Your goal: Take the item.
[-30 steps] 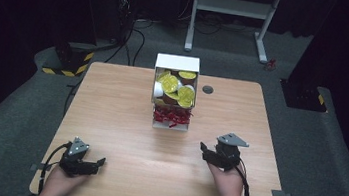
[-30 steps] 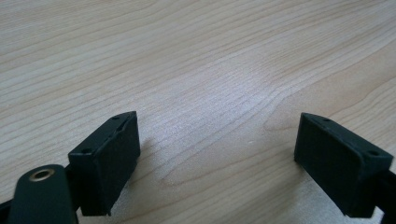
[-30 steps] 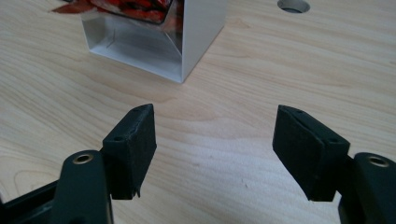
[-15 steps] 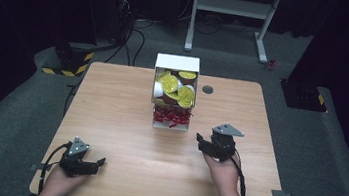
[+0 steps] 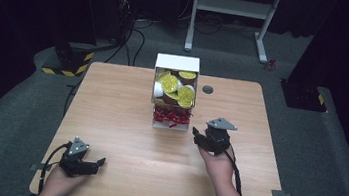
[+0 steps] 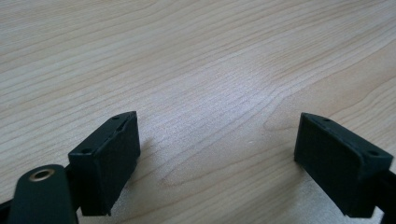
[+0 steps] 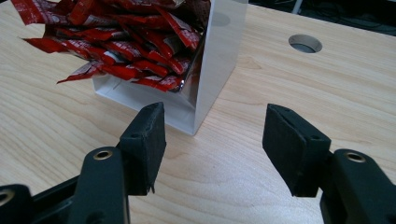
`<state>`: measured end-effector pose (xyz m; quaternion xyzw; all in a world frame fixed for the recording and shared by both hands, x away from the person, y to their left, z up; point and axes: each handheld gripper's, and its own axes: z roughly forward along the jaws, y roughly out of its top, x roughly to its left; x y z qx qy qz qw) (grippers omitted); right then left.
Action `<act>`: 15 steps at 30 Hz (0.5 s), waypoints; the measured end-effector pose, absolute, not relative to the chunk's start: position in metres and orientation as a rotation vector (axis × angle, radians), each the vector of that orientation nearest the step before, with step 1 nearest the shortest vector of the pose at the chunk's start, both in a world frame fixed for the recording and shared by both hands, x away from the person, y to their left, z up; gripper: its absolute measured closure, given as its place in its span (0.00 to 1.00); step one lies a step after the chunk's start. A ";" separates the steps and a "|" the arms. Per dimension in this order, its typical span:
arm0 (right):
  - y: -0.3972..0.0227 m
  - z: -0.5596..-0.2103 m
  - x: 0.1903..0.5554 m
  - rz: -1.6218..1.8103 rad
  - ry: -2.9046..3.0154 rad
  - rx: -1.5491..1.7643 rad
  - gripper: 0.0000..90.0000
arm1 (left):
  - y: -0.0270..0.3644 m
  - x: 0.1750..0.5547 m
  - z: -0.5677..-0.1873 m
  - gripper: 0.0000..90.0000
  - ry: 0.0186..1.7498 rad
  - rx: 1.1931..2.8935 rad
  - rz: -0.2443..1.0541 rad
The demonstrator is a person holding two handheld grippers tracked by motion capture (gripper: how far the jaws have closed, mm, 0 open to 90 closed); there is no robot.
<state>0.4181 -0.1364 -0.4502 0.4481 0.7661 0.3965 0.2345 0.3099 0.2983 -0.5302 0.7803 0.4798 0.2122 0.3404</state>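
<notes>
A white open-topped box [image 5: 173, 92] of gold-lidded cups and red sachets [image 7: 126, 44] stands near the far edge of the light wooden counter [image 5: 124, 122]. The right tool [image 5: 199, 133], jaws apart and empty, sits just beside its near corner. The left tool [image 5: 99, 162] rests agape near the near-left corner.

A white box [image 5: 175, 90] stands upright on the table, open toward the camera, just ahead of the right gripper [image 5: 200, 134] and slightly to its left, well apart from the left gripper [image 5: 96, 161]; its upper compartment holds round yellow-lidded cups [image 5: 170, 83]; its lower compartment holds red packets [image 7: 121, 49], some spilling over the front lip; its near corner sits close before the right gripper's spread jaws.
</notes>
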 end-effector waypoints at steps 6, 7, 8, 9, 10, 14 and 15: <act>-0.129 -0.446 0.424 1.082 2.128 1.210 0.49 | 0.298 0.310 -0.530 0.16 1.249 2.031 0.552; -0.128 -0.445 0.425 1.089 2.127 1.198 0.50 | 0.298 0.310 -0.530 0.16 1.248 2.031 0.552; -0.126 -0.444 0.426 1.087 2.129 1.193 0.50 | 0.298 0.310 -0.530 0.16 1.249 2.031 0.552; -0.124 -0.443 0.427 1.077 2.125 1.190 0.50 | 0.298 0.310 -0.530 0.16 1.249 2.031 0.552; -0.123 -0.443 0.428 1.074 2.128 1.183 0.50 | 0.298 0.310 -0.530 0.16 1.248 2.031 0.552; -0.119 -0.441 0.433 1.080 2.119 1.190 0.51 | 0.298 0.310 -0.530 0.16 1.249 2.031 0.552; -0.119 -0.441 0.434 1.087 2.113 1.200 0.51 | 0.298 0.310 -0.530 0.16 1.249 2.031 0.552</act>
